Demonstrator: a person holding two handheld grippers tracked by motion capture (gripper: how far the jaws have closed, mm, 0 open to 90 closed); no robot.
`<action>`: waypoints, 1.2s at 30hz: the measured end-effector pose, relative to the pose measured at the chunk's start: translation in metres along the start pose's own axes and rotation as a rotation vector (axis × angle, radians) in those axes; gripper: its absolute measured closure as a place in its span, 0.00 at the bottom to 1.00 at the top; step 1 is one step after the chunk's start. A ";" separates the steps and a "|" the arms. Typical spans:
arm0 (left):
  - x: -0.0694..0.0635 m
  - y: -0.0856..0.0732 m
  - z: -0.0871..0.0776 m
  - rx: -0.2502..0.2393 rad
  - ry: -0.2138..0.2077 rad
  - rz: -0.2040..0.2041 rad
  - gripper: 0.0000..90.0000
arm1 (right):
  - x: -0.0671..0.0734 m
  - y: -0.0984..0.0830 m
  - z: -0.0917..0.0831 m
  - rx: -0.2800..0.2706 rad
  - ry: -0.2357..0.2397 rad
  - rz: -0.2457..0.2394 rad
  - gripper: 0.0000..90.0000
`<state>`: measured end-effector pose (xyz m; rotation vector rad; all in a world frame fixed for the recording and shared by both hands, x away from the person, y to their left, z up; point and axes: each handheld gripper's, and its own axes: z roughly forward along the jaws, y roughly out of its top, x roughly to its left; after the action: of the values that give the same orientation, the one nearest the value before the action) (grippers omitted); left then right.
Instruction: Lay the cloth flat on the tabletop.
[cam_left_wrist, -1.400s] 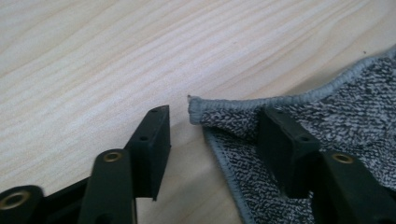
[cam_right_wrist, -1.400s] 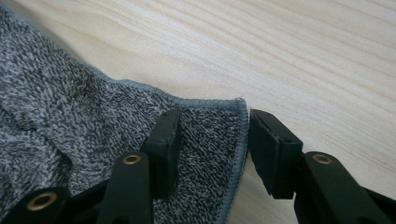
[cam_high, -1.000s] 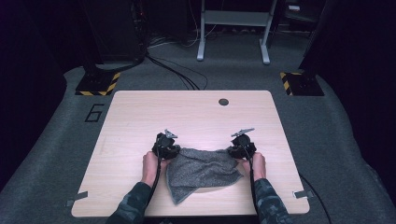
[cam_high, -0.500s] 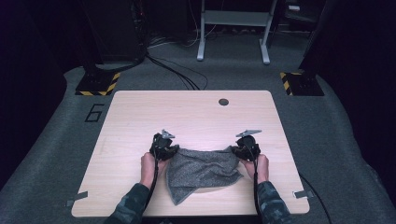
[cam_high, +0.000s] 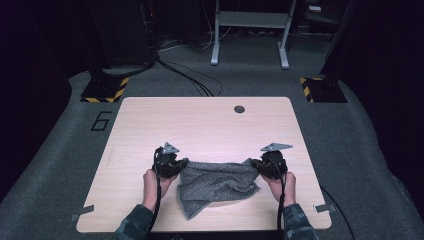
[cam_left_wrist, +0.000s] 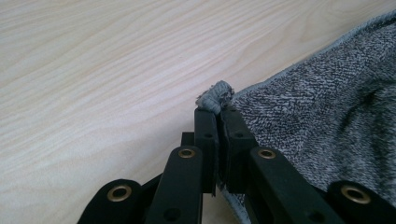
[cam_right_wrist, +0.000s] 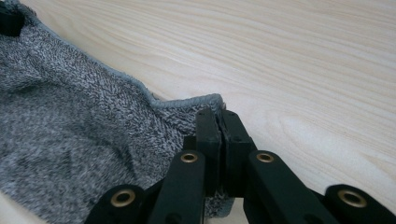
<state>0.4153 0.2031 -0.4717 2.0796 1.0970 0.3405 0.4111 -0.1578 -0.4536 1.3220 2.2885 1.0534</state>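
A grey speckled towel (cam_high: 217, 182) lies on the near half of the light wood table (cam_high: 200, 125). Its far edge is stretched between the two grippers, and a lower corner trails toward the table's front edge. My left gripper (cam_high: 182, 165) is shut on the towel's left corner. In the left gripper view a tuft of that towel (cam_left_wrist: 327, 116) pokes out past the closed jaws of the left gripper (cam_left_wrist: 218, 112). My right gripper (cam_high: 252, 165) is shut on the right corner. In the right gripper view the hem of the towel (cam_right_wrist: 70, 130) is pinched in the right gripper (cam_right_wrist: 219, 114).
A round cable hole (cam_high: 239, 109) sits near the table's far edge. Behind the table, cables (cam_high: 185, 77) run over the grey floor. There are also a metal frame's legs (cam_high: 250, 40) and two yellow-black striped feet (cam_high: 105, 90).
Both hands have moved apart and toward the table's near edge, rising a little. The towel's far edge is now pulled out wider between the two grippers.
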 end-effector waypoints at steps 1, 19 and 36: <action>-0.001 -0.001 -0.002 -0.003 -0.006 -0.004 0.96 | 0.001 0.000 -0.003 0.000 -0.006 0.000 0.98; 0.047 0.111 -0.034 -0.166 0.135 0.021 0.97 | -0.017 0.127 -0.010 -0.129 -0.081 -0.121 0.98; -0.002 -0.045 -0.025 -0.068 -0.004 0.025 0.61 | 0.015 -0.026 -0.003 -0.062 0.006 -0.099 0.92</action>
<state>0.3733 0.2300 -0.4867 2.0343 1.0440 0.3812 0.3853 -0.1546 -0.4690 1.1705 2.2802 1.0874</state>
